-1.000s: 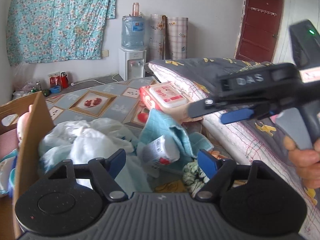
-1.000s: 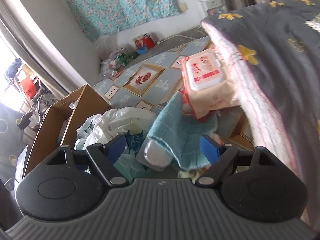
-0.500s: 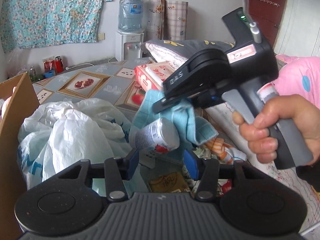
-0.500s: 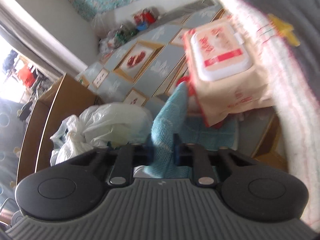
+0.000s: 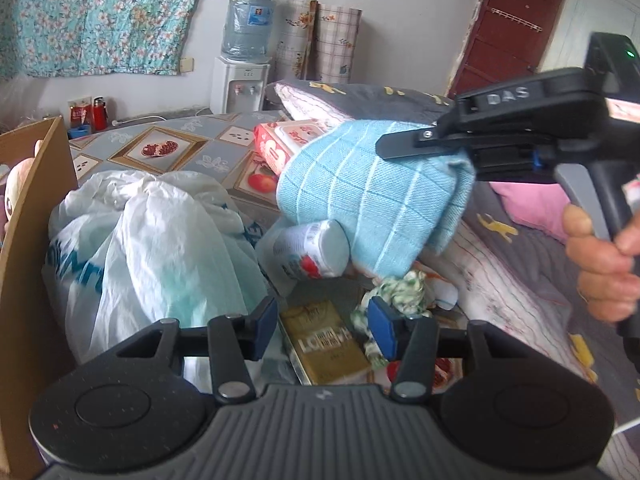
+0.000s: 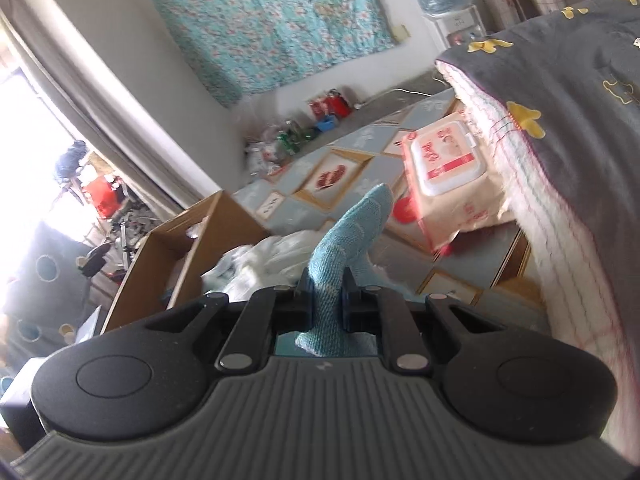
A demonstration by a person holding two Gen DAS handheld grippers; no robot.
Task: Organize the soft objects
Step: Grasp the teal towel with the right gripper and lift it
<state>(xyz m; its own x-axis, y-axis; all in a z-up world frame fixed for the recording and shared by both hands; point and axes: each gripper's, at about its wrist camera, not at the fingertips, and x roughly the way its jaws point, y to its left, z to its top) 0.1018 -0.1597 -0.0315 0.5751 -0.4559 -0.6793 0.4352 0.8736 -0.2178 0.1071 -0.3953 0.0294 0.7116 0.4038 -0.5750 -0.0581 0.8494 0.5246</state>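
Note:
My right gripper (image 6: 326, 300) is shut on a light blue knitted cloth (image 6: 348, 236) and holds it up off the pile; in the left wrist view the cloth (image 5: 376, 196) hangs from the right gripper (image 5: 404, 146). My left gripper (image 5: 322, 330) is open and empty, low over the clutter. Below the cloth lie a white bottle with a red label (image 5: 310, 248), a green patterned rag (image 5: 396, 296) and a white plastic bag (image 5: 140, 236). A cardboard box (image 5: 28, 216) with a plush toy stands at the left.
A pack of wet wipes (image 6: 448, 172) leans against the grey quilted bedding (image 6: 568, 120). A yellow flat box (image 5: 324, 344) lies between my left fingers. A water dispenser (image 5: 244, 52) and a red door (image 5: 508, 32) are at the back wall.
My right gripper closed on the blue cloth and lifted it up and to the right, uncovering the bottle. My left gripper opened a little wider and stayed low.

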